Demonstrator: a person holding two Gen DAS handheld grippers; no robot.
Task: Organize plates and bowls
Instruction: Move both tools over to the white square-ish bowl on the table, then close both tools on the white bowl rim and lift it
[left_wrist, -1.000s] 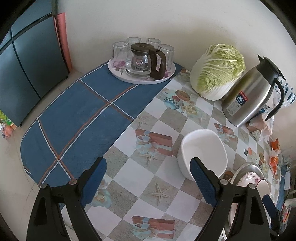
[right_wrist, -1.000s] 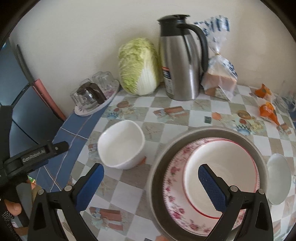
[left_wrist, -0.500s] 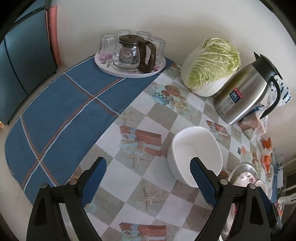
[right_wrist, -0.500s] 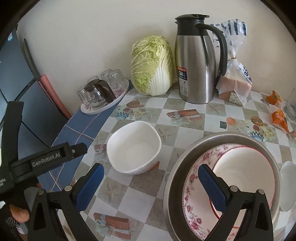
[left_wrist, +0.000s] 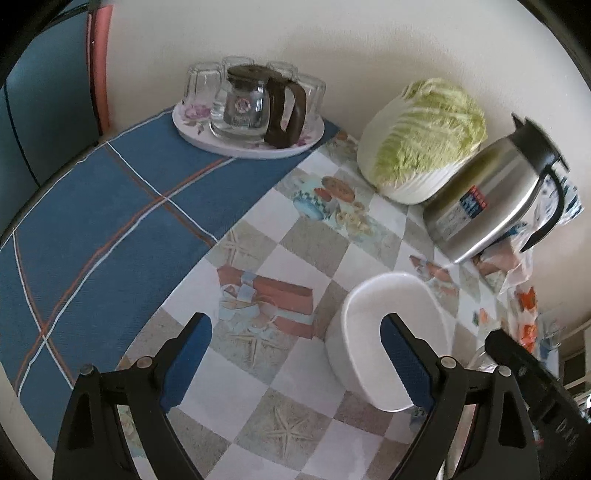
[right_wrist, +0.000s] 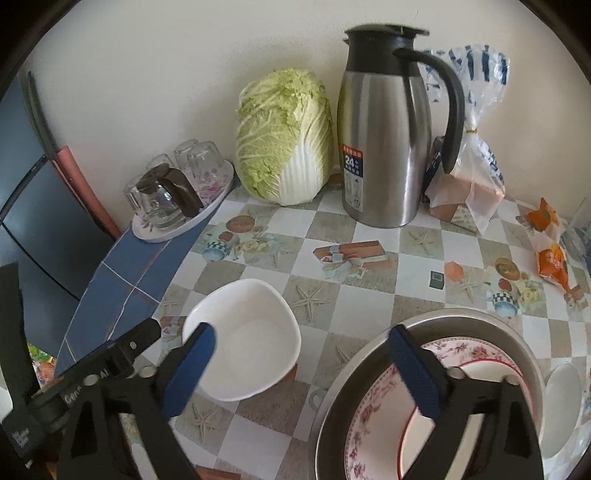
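A white squarish bowl (left_wrist: 373, 325) (right_wrist: 243, 332) stands empty on the checked tablecloth. My left gripper (left_wrist: 295, 350) is open just above it, with the bowl's left wall between the jaws and the right finger over its inside. My right gripper (right_wrist: 303, 369) is open and its jaws are closing; the bowl's right half lies between them, untouched. Its right finger hangs over a metal basin (right_wrist: 480, 315) that holds a floral plate (right_wrist: 373, 413) and a red-rimmed plate (right_wrist: 408, 452). A small white dish (right_wrist: 561, 406) lies right of the basin.
Against the back wall stand a floral tray (left_wrist: 247, 144) with a glass jug and upturned glasses, a cabbage (left_wrist: 421, 140), a steel thermos (left_wrist: 491, 199) and a bread bag (right_wrist: 465, 177). Orange snack packets (right_wrist: 550, 258) lie at right. A blue cloth (left_wrist: 92, 229) covers the left side.
Both grippers have closed in on the white bowl: the left sank toward it, the right slid left from over the basin. The right jaws have narrowed slightly.
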